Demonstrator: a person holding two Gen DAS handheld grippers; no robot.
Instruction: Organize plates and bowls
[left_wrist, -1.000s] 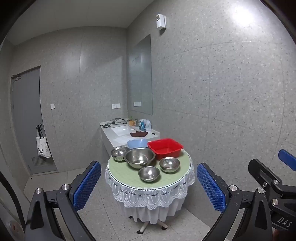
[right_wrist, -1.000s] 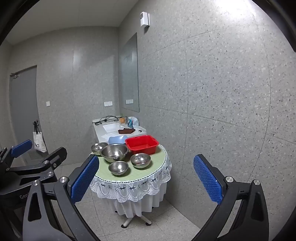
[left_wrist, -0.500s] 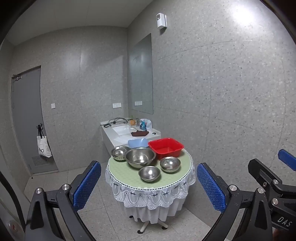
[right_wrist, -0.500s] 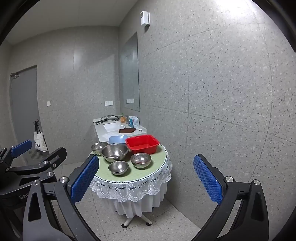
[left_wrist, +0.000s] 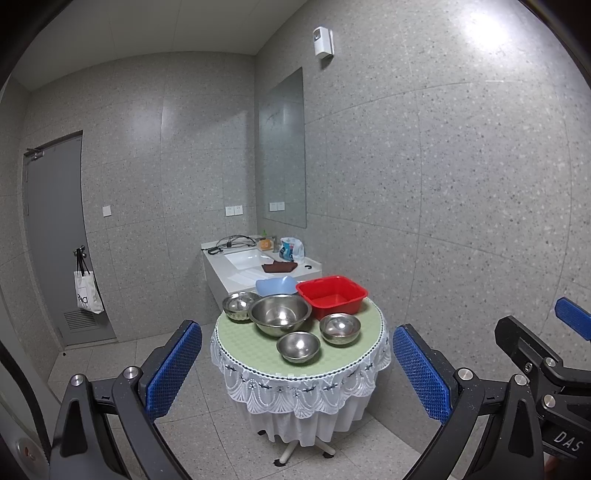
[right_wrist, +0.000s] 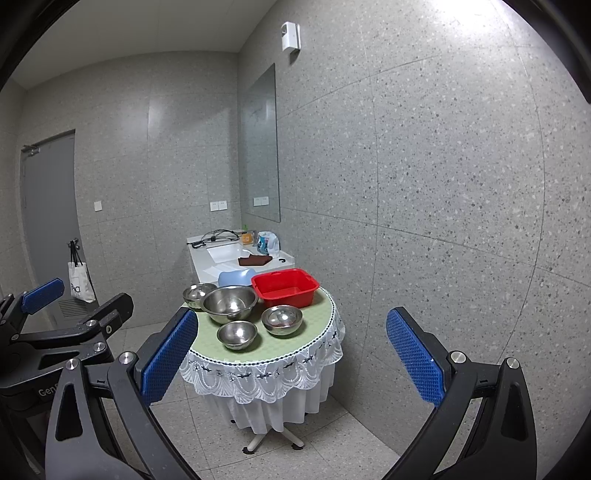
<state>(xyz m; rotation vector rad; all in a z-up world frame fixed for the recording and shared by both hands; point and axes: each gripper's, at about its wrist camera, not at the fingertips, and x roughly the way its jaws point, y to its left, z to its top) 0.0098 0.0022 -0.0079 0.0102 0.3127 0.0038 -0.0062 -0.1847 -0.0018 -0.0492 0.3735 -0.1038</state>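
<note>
A small round table (left_wrist: 251, 350) with a green cloth and lace skirt stands a little way ahead. On it sit a large steel bowl (left_wrist: 279, 314) (right_wrist: 229, 303) and three small steel bowls (left_wrist: 298, 347) (left_wrist: 340, 328) (left_wrist: 241, 305). A red plastic basin (left_wrist: 331, 296) (right_wrist: 285, 288) and a pale blue bowl (left_wrist: 275, 285) stand at the back. My left gripper (left_wrist: 296, 343) is open and empty, well short of the table. My right gripper (right_wrist: 291, 332) is open too, holding nothing, to the right of the left one.
A speckled grey wall (left_wrist: 443, 221) runs close along the table's right side. Behind the table is a white washbasin counter (left_wrist: 236, 271) with a brown cloth, cables and bottles. A grey door (left_wrist: 55, 240) with a hanging bag is at far left. Tiled floor (left_wrist: 110, 362) lies open on the left.
</note>
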